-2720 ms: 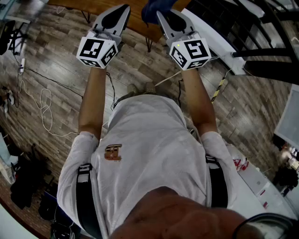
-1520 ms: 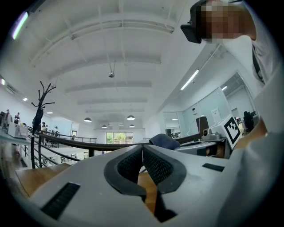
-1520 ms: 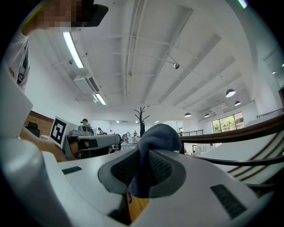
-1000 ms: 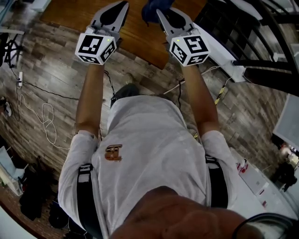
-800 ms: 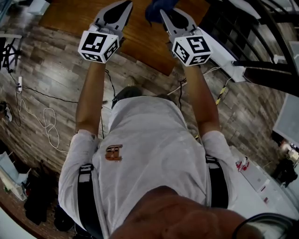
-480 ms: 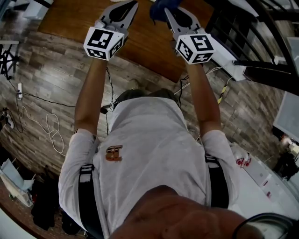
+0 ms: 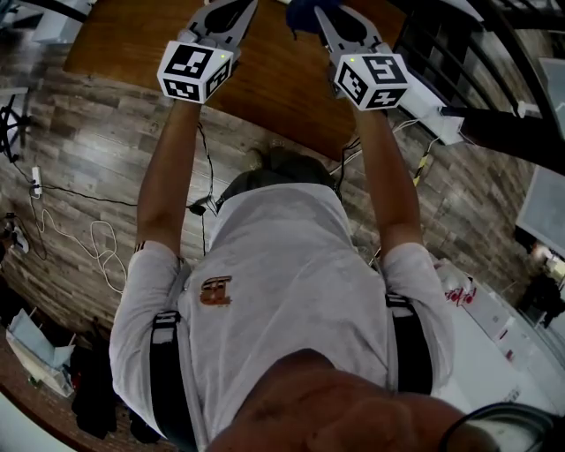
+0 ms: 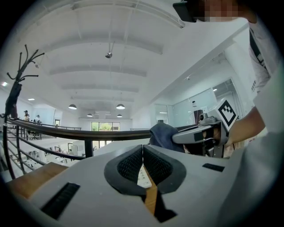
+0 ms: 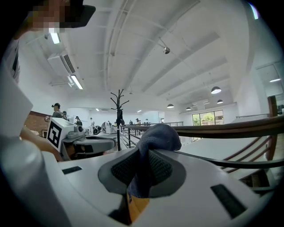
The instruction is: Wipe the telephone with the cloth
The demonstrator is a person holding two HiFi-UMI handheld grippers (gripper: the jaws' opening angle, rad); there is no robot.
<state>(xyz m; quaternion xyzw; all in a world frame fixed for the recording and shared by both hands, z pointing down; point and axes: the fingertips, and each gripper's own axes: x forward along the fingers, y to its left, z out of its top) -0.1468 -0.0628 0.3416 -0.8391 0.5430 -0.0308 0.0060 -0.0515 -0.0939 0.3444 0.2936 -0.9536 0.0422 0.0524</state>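
Observation:
No telephone shows in any view. In the head view both grippers are held out in front of me, over the near edge of a brown wooden table (image 7: 274, 79). My right gripper (image 7: 334, 16) is shut on a dark blue cloth (image 7: 305, 11), which bunches up above its fingertips. In the right gripper view the cloth (image 9: 156, 135) sits pinched between the black pads (image 9: 160, 168) and hangs down between them. My left gripper (image 7: 231, 11) is shut with nothing in it; its pads (image 8: 131, 165) meet. The left gripper view also catches the cloth (image 8: 163, 135) and the right gripper's side.
A black railing (image 7: 494, 62) runs along the right, with a white ledge (image 7: 433, 110) beside it. Cables (image 7: 88, 238) lie on the wood-plank floor at left. In the right gripper view a coat stand (image 9: 119, 113) rises by the railing, with people far off.
I have walked forward: the wooden table has come nearer and now lies under both grippers. The grippers rose toward the top edge. The cloth stays held.

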